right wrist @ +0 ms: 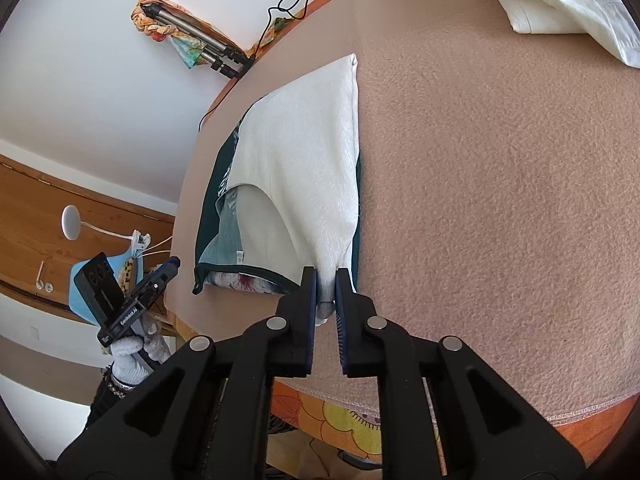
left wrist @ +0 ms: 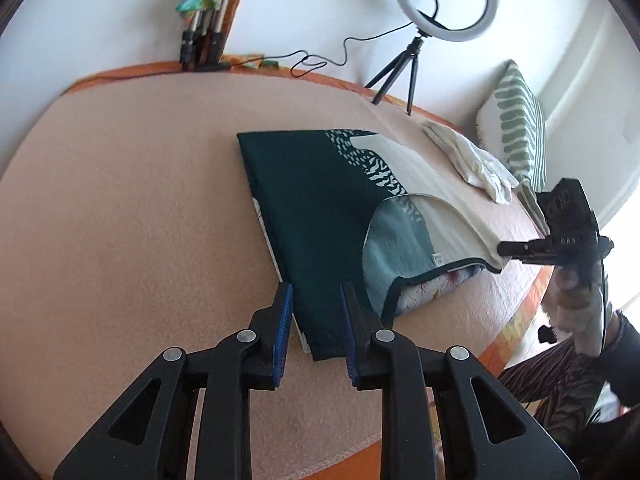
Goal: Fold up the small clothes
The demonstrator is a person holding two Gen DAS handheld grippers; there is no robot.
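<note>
Between the right gripper's [right wrist: 326, 280] fingers the garment's [left wrist: 320, 204] cream corner is clamped; the left gripper's [left wrist: 316, 300] fingers stand apart, straddling its teal corner. If those close late, the lift could skew the fold.

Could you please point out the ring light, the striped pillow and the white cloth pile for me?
ring light [left wrist: 489, 2]: left wrist view, right side of its ring.
striped pillow [left wrist: 518, 132]: left wrist view, its patterned face.
white cloth pile [left wrist: 476, 158]: left wrist view, its middle folds.
</note>
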